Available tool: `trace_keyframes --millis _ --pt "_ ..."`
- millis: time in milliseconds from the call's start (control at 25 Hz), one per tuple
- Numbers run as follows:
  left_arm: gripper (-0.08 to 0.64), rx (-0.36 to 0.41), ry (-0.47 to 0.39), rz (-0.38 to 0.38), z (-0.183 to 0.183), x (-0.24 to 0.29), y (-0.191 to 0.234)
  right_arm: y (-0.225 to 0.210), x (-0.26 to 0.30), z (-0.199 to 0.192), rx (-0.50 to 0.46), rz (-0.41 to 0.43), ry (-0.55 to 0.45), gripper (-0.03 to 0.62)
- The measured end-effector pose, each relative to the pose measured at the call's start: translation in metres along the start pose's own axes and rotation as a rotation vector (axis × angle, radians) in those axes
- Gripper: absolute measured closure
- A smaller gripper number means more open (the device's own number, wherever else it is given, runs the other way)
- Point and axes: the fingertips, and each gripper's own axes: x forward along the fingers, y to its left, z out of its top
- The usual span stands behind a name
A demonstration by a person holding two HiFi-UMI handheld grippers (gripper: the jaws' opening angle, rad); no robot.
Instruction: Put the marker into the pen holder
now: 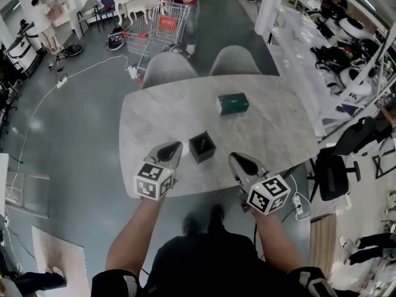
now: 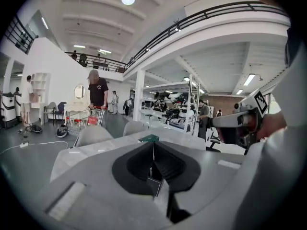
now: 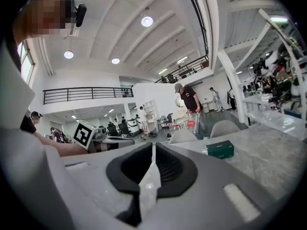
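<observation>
The black square pen holder (image 1: 202, 147) stands on the grey marble table (image 1: 266, 135), near its front edge. A thin pale streak shows inside it; whether that is the marker I cannot tell. No marker lies loose on the table. My left gripper (image 1: 175, 146) hovers just left of the holder, jaws shut and empty. My right gripper (image 1: 234, 158) is to the holder's right, also shut on nothing. In the left gripper view the left gripper (image 2: 153, 147) has its pads meeting, with a sliver of the dark pen holder (image 2: 152, 180) below them. The right gripper (image 3: 153, 150) looks the same.
A green box (image 1: 232, 103) lies further back on the table; it shows as the green box (image 2: 148, 138) and the green box (image 3: 220, 149) in the gripper views. Two grey chairs (image 1: 170, 67) stand behind the table. A person with a shopping cart (image 1: 162, 26) is beyond them.
</observation>
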Motion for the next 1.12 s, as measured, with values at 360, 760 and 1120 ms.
trace_keyframes --millis 360,760,1120 --pt "0.548 -0.02 -0.048 -0.031 -0.004 -0.061 -0.011 0.021 -0.047 -0.014 0.025 -0.087 -0.018 0.589" --pt "0.548 0.009 -0.145 0.022 0.049 -0.07 -0.017 0.018 -0.06 0.041 -0.099 -0.062 -0.126 0.591" --pt "0.548 -0.006 -0.143 0.043 0.054 -0.05 -0.021 0.006 -0.054 0.042 -0.093 0.0 -0.116 0.591"
